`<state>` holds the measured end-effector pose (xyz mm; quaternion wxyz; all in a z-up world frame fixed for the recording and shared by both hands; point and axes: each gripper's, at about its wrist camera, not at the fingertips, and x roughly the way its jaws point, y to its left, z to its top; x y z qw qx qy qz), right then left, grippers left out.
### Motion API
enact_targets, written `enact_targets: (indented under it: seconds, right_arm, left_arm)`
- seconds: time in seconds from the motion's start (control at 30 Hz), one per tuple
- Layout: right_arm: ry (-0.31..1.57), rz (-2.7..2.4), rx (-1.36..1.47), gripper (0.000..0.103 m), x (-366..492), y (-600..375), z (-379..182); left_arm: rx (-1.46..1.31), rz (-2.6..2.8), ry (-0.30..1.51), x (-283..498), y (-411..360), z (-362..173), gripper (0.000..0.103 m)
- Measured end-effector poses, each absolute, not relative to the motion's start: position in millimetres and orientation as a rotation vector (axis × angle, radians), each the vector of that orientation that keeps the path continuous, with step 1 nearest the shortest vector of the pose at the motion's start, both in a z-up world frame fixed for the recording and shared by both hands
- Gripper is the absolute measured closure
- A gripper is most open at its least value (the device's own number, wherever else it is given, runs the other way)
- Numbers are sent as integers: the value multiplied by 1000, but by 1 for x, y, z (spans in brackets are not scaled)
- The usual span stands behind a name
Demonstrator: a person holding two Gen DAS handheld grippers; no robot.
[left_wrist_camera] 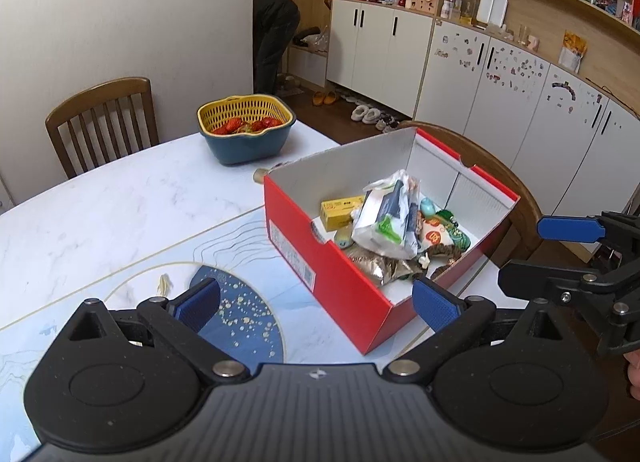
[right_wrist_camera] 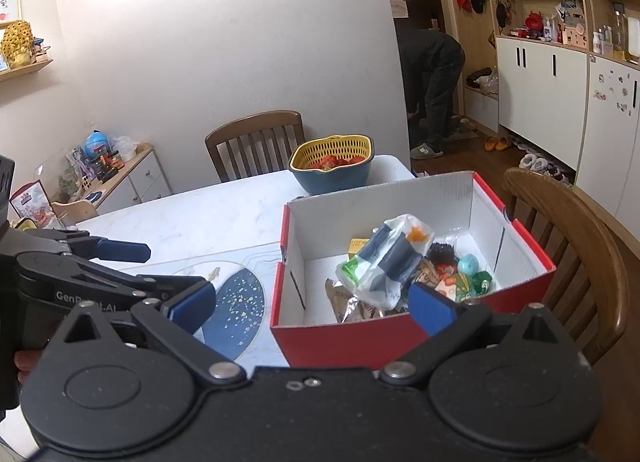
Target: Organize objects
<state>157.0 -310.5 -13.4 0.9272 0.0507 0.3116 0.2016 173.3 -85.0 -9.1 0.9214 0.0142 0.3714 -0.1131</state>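
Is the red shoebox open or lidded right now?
Open. The red shoebox has no lid on it; both wrist views look straight down onto its white inner walls and the packets piled inside.

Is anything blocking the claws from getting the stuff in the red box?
Nothing visible does. The red box has no lid, and both the left claw and right claw are open and empty, just short of its near wall.

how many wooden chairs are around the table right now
2. One wooden chair stands at the far side of the table, by the wall and left of the basket. The other chair is beside the red box. More may sit outside the frame.
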Motion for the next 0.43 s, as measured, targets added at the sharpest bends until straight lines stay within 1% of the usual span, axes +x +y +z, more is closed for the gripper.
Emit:
enact_targets:
  seconds: [0.43]
  right_arm:
    - [657,402,105,1,149,-295,-16]
  left_arm:
    - [31,-237,762,164,-63,-12,0]
